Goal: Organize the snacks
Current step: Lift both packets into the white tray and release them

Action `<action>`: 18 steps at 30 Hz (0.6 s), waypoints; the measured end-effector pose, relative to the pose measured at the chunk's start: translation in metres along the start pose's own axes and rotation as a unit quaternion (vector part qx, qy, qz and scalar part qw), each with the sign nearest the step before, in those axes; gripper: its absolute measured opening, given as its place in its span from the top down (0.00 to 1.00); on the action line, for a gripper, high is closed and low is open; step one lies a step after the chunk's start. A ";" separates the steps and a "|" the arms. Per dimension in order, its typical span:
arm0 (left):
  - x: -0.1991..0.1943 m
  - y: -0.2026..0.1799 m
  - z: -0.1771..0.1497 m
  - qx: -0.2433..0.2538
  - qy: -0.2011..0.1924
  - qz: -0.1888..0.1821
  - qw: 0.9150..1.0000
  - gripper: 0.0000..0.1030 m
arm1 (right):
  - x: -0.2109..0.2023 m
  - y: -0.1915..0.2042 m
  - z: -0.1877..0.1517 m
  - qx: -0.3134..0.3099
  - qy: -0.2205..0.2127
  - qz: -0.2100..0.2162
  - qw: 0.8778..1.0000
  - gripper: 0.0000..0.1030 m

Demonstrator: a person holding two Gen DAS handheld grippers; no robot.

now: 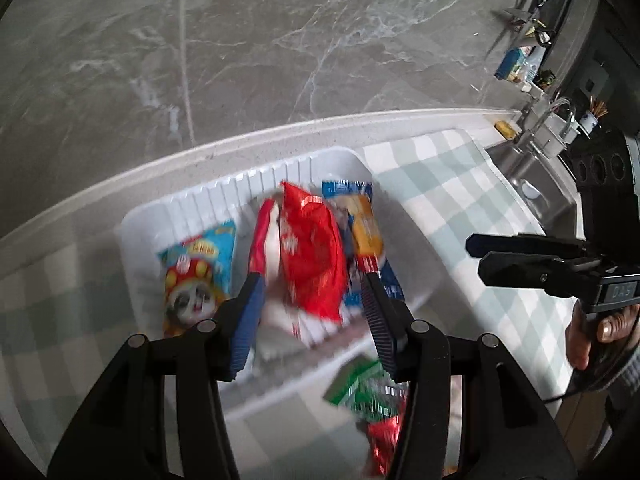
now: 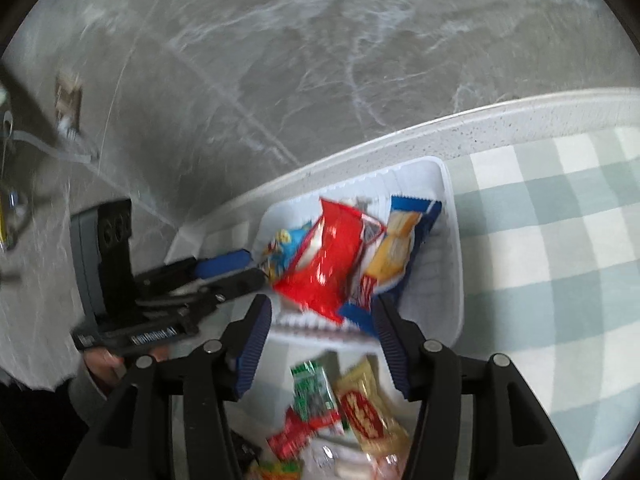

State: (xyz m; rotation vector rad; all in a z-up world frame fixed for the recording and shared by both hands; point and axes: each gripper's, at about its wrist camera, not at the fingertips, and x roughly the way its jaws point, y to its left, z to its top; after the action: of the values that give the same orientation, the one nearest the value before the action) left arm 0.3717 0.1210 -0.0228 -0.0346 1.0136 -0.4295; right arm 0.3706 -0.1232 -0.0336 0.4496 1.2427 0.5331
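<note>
A white plastic bin (image 1: 280, 172) (image 2: 452, 240) sits on the checked cloth and holds a red snack bag (image 1: 316, 256) (image 2: 332, 264), a blue cartoon bag (image 1: 200, 272) (image 2: 284, 244) and a blue and orange packet (image 1: 366, 228) (image 2: 400, 240). My left gripper (image 1: 312, 284) is open and empty just above the red bag. My right gripper (image 2: 324, 308) is open and empty over the bin's near wall. Small loose snacks lie in front of the bin: a green pack (image 2: 314, 392) (image 1: 360, 388), a gold and red pack (image 2: 368, 412), a red pack (image 2: 292, 436).
The checked cloth (image 2: 540, 240) covers a white counter against a grey marble wall (image 1: 240, 40). A steel sink (image 1: 536, 184) with tap lies to the right in the left wrist view. Each gripper shows in the other's view, the right one (image 1: 480, 252), the left one (image 2: 248, 268).
</note>
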 end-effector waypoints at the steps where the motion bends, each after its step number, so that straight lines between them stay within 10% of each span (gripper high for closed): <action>1: -0.005 -0.001 -0.007 0.001 0.004 -0.001 1.000 0.53 | -0.003 0.004 -0.004 -0.008 0.003 -0.006 1.000 0.45; 18: -0.060 -0.022 -0.170 0.012 0.120 -0.023 0.992 0.53 | -0.009 0.072 -0.136 -0.139 0.128 -0.043 0.981 0.44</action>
State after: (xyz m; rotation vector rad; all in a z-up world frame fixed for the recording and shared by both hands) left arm 0.1965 0.1517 -0.0605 0.0146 1.2460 -0.4965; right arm 0.2281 -0.0672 -0.0201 0.0921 1.4002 0.6953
